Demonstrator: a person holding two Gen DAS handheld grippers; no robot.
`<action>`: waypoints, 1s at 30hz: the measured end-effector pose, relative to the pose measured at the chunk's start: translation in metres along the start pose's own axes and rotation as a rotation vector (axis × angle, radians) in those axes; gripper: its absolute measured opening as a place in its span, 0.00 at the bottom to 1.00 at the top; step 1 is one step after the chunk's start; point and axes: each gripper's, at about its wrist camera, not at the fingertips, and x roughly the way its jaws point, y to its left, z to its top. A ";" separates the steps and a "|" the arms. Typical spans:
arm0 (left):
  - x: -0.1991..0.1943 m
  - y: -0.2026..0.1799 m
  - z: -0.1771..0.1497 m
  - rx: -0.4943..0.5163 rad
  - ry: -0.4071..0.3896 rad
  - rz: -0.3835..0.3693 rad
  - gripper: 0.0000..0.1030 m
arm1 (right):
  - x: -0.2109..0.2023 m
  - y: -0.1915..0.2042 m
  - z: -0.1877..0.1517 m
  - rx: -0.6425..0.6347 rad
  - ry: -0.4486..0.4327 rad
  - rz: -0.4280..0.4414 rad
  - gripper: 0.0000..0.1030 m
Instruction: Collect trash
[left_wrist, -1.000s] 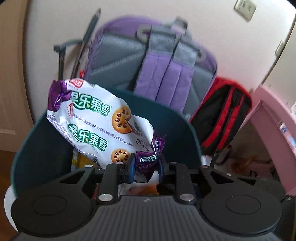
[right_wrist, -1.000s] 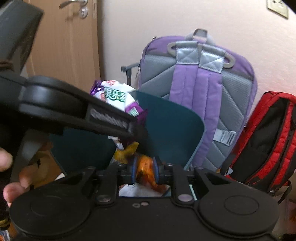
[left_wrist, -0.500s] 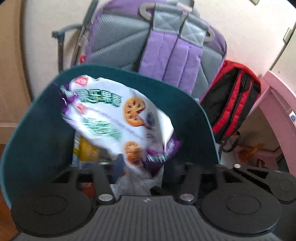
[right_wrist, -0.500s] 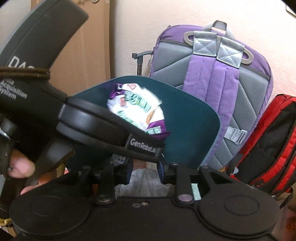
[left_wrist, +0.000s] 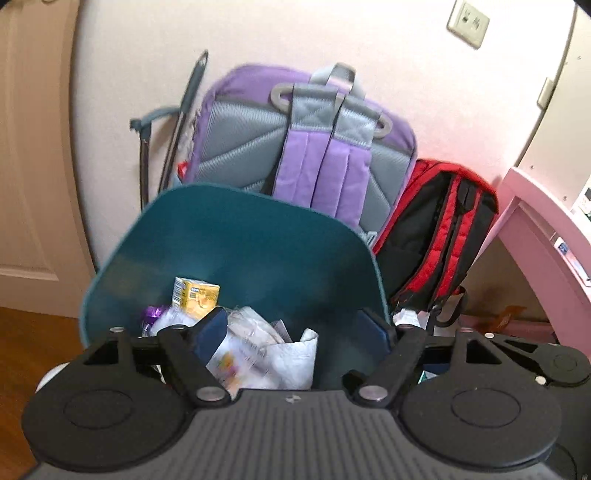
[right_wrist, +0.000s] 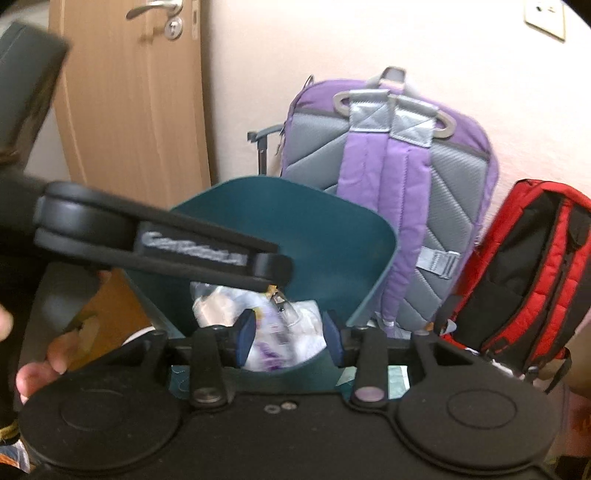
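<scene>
Your left gripper (left_wrist: 293, 334) and right gripper (right_wrist: 290, 334) both hang spread apart and empty just above the teal bin (left_wrist: 236, 236), with the wrappers (left_wrist: 258, 350) and yellow carton (left_wrist: 195, 295) lying inside it, directly ahead of your fingers.

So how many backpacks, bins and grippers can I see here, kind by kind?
Backpacks: 2, a purple-and-grey padded backpack and a red-and-black backpack.
Bins: 1, a teal plastic trash bin.
Grippers: 2, the left gripper and the right gripper, both open.
Total: 5.
</scene>
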 end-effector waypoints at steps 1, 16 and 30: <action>-0.007 -0.001 -0.001 -0.001 -0.008 0.002 0.76 | -0.006 -0.001 0.000 0.006 -0.004 -0.004 0.40; -0.110 -0.015 -0.033 0.067 -0.146 0.024 0.83 | -0.103 0.014 -0.010 0.036 -0.129 -0.026 0.47; -0.176 -0.018 -0.088 0.112 -0.232 0.039 0.99 | -0.165 0.027 -0.042 0.063 -0.220 0.011 0.50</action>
